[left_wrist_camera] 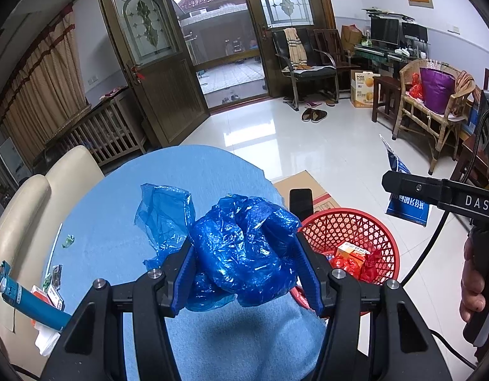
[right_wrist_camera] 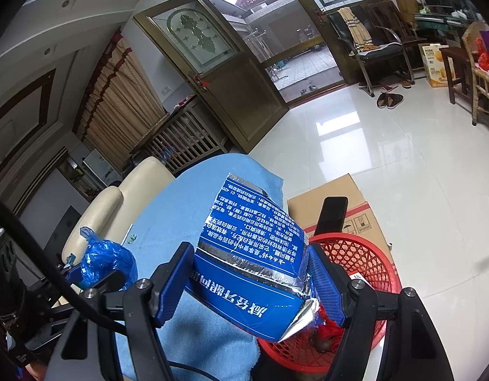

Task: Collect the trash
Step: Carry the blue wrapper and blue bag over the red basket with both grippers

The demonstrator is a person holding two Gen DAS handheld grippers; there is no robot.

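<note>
My left gripper (left_wrist_camera: 247, 273) is shut on a crumpled blue plastic bag (left_wrist_camera: 241, 250), held above the blue tablecloth (left_wrist_camera: 117, 238) near its right edge. My right gripper (right_wrist_camera: 249, 282) is shut on a flattened blue carton with white Chinese print (right_wrist_camera: 251, 263), held over the table edge beside the red mesh basket (right_wrist_camera: 368, 263). The basket (left_wrist_camera: 349, 225) stands on the floor to the right of the table and holds red wrappers and a small box (left_wrist_camera: 352, 250). The left gripper with its blue bag (right_wrist_camera: 101, 263) shows at the left of the right wrist view.
On the table's left lie a blue lighter (left_wrist_camera: 31, 304), small wrappers (left_wrist_camera: 54, 285) and a white straw (left_wrist_camera: 54, 247). A cream chair (left_wrist_camera: 28, 203) stands at the left. A cardboard box (right_wrist_camera: 339, 203) with a black phone (right_wrist_camera: 333, 216) sits behind the basket. Chairs and slippers (left_wrist_camera: 314, 114) stand far off.
</note>
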